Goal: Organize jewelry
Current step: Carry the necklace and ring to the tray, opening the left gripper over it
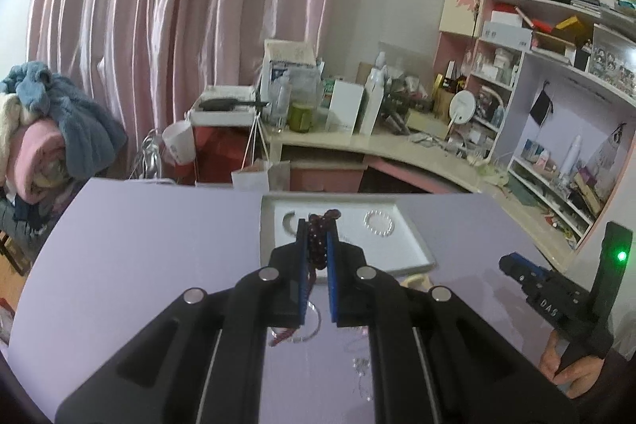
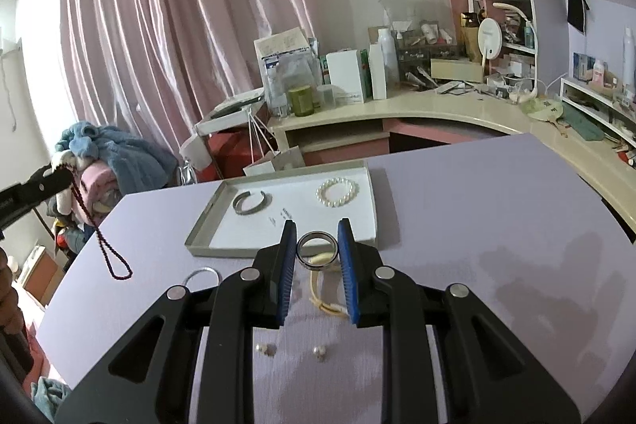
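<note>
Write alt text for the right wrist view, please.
The right gripper holds a metal ring above a lilac table, near a tray with a cuff and pearl bracelet.

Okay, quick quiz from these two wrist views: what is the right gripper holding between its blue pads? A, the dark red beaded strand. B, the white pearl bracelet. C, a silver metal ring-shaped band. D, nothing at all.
C: the right gripper is shut on a silver band, while the pearl bracelet lies in the tray and the dark red beaded strand hangs from the left gripper.
</note>
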Motion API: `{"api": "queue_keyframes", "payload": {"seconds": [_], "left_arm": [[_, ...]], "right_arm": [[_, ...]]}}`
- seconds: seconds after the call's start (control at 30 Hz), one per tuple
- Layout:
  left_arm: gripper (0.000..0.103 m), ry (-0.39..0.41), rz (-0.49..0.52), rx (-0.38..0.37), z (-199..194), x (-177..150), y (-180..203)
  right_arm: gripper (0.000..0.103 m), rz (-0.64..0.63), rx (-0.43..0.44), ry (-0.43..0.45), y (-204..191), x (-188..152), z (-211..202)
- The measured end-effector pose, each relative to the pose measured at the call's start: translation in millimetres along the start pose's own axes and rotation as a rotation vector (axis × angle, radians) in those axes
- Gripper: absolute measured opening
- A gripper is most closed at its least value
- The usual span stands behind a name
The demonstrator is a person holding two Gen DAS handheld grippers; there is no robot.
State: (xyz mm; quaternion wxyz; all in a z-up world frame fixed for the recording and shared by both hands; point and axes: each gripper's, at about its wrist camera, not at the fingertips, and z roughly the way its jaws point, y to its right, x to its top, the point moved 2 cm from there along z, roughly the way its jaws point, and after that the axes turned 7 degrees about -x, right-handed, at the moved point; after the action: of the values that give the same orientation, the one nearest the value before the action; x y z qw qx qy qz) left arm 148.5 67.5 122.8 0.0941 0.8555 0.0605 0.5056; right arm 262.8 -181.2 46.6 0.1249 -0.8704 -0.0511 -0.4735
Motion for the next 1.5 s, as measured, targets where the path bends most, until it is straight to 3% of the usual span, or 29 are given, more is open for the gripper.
{"api": "queue_keyframes", "payload": {"seconds": [0.3,0.8,1.43,1.5], "left_arm": [[0.008,0.033,0.017,-0.029,15,30,4],[0.008,0.013,0.031,-0.083,73,69,10],[0.009,-0.136,-0.033,-0.082,181,49,-24],[0.013,-0.157,-0.031,-0.082,188,42,-27]], "right_arm": [[0.022,-0.009,-0.008,0.038,-1,23,9],[0.022,-0.02,-0.022,0.068,-3,54,42],[0.022,0.009,-0.043,-0.025,3,60,112],[0.022,0.011,-0.044,-0.036,3,59,118]]}}
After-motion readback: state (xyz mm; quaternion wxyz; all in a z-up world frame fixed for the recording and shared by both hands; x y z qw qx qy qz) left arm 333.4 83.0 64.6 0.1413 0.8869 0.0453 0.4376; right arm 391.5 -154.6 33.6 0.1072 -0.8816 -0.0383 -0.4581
